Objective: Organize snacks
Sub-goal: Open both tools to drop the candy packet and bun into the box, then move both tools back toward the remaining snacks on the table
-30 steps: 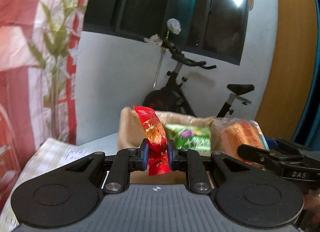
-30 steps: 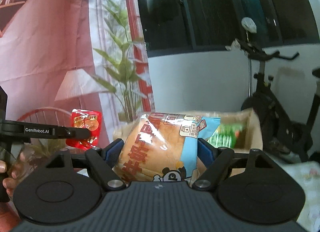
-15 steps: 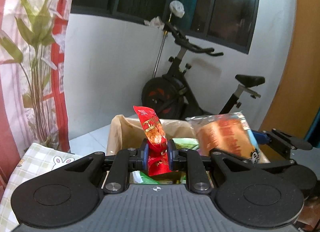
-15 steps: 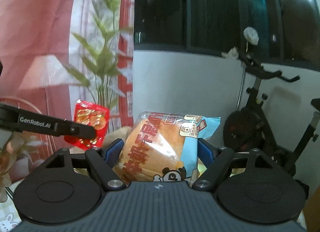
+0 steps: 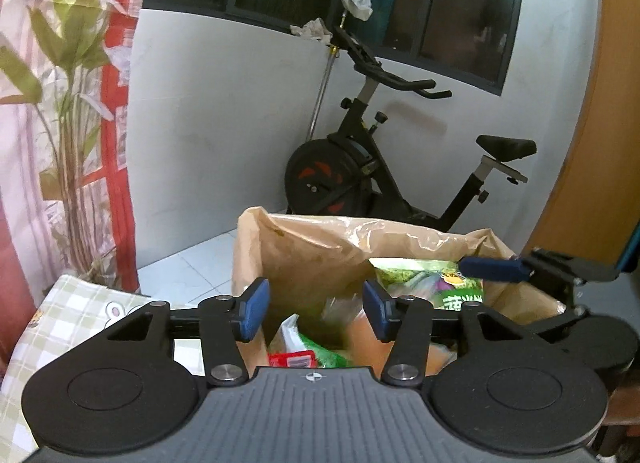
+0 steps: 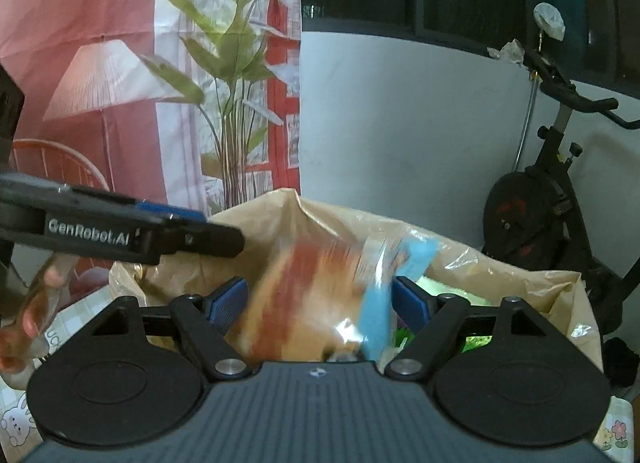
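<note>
— What's over on the left?

— A printed curtain [image 5: 60, 111], then a checked cloth [image 5: 76, 303] on the worktop. The left gripper [image 5: 316, 309] hangs over the open paper bag [image 5: 304, 247]. Its fingers [image 5: 252, 309] have just been opening and stand apart with nothing between them.

— So where's the red packet?

— The red packet [image 5: 294, 359] lies down in the bag, right under those fingers, beside a white and green wrapper. A green packet [image 5: 436, 283] sits further right in the same bag.

— And the other gripper?

— From the left camera you see one blue finger of the right gripper [image 6: 320, 301] reaching in over the bag's right side. Its own camera shows the bread bun [image 6: 320, 303], orange with a blue end, blurred, in the gap between the fingers and above the bag's mouth. These fingers have also just been opening; the right one is at the blue end, the left one looks a touch clear. I cannot tell whether they still press on it.

— Anything behind?

— An exercise bike [image 5: 380, 167] against the white wall, under a dark window. In the right camera a person's hand [image 6: 24, 323] shows at the far left edge, blurred.
</note>
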